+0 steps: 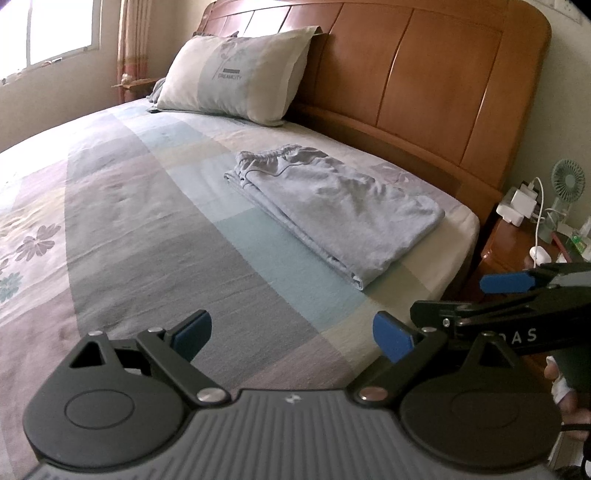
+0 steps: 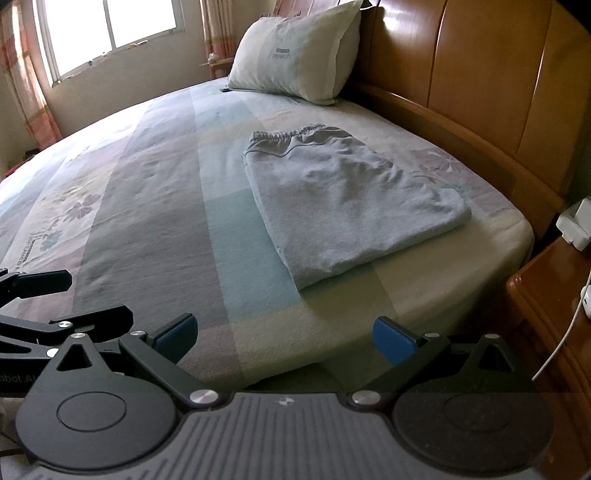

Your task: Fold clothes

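A pair of light grey shorts [image 1: 332, 206] [image 2: 347, 206] lies folded flat on the bed, elastic waistband toward the pillow, near the bed's right edge. My left gripper [image 1: 291, 336] is open and holds nothing, hovering over the bedspread well short of the shorts. My right gripper [image 2: 286, 336] is open too, empty, above the bed's near edge. In the left wrist view the right gripper [image 1: 458, 299] shows from the side at the right, its blue pads apart. The left gripper's black fingers [image 2: 40, 284] show at the left of the right wrist view.
The bed [image 1: 147, 240] carries a patchwork floral spread and a pillow [image 1: 236, 74] against the wooden headboard [image 1: 424, 81]. A wooden nightstand [image 2: 554, 295] stands to the right with chargers, a white cable and a small green fan [image 1: 567, 184]. A window [image 2: 107, 33] lies far left.
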The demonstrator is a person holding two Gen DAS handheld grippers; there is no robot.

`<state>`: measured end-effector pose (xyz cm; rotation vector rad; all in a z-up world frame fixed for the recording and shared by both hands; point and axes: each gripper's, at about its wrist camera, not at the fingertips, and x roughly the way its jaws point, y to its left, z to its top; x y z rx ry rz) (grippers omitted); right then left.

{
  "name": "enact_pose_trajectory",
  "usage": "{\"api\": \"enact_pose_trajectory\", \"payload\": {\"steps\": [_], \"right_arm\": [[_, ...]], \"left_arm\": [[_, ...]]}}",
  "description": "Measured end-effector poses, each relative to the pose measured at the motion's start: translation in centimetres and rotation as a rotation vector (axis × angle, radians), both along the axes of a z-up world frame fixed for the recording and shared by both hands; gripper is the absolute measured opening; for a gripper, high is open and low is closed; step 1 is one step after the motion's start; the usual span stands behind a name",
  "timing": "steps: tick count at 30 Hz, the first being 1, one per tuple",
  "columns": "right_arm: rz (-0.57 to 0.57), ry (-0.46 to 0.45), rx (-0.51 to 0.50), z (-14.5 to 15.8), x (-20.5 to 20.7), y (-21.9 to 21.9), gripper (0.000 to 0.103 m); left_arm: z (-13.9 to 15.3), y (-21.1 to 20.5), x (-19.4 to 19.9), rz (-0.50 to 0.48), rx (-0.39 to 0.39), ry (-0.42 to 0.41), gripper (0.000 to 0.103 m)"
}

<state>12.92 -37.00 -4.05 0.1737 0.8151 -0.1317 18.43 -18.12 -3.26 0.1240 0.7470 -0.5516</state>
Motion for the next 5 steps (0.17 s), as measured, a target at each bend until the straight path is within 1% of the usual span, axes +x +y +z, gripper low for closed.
{"api": "enact_pose_trajectory", "payload": {"steps": [5], "right_arm": [[0.003,-0.002,0.001,-0.01,0.06,-0.1,0.103]], "left_arm": [[-0.02,-0.07,0.02,0.0,-0.001,-0.002,0.094]]}}
